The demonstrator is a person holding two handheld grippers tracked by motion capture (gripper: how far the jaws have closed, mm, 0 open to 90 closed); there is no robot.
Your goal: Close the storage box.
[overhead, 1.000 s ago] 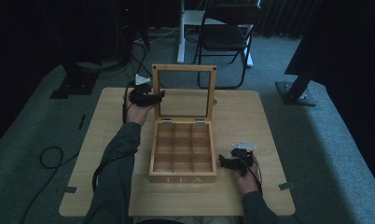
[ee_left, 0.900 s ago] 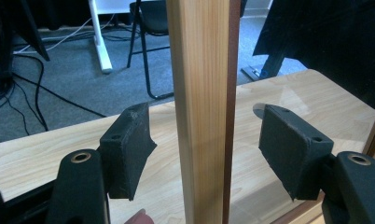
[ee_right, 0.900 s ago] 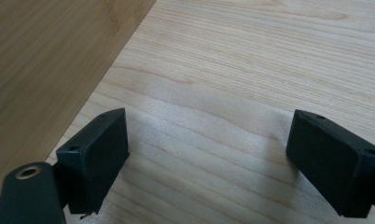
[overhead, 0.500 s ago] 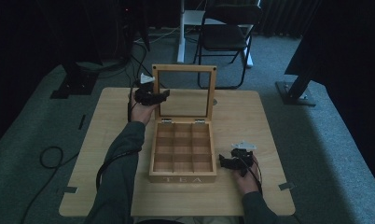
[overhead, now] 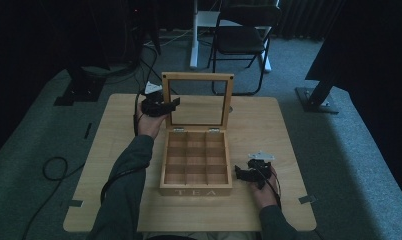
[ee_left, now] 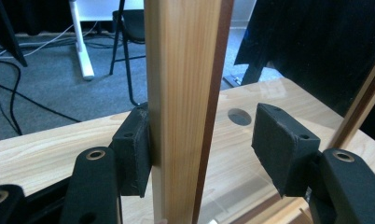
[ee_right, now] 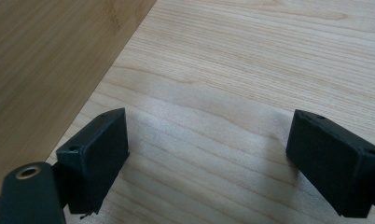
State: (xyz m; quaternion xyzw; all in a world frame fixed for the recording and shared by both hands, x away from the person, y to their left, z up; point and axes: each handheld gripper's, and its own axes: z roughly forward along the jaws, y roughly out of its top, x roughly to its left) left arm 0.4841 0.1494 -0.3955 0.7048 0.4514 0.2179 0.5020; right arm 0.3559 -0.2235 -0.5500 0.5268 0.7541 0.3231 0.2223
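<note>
Standing upright at the back of the open tea box (overhead: 195, 162), the glass-paned lid (overhead: 197, 100) is straddled at its left frame rail by the left hand-held gripper (overhead: 173, 103). In the left gripper view, the wooden rail (ee_left: 183, 107) is seen between the jaws: one pad (ee_left: 134, 151) is touching it, while the other pad (ee_left: 281, 140) is kept apart from it, behind the glass. These jaws have just been closing, and the rail is not yet clamped. The box is placed mid-counter (overhead: 269, 125), compartments exposed. The right hand-held gripper (overhead: 241, 174) is rested on the counter just beside the box's right wall, its jaws held apart with nothing but bare wood between them.
</note>
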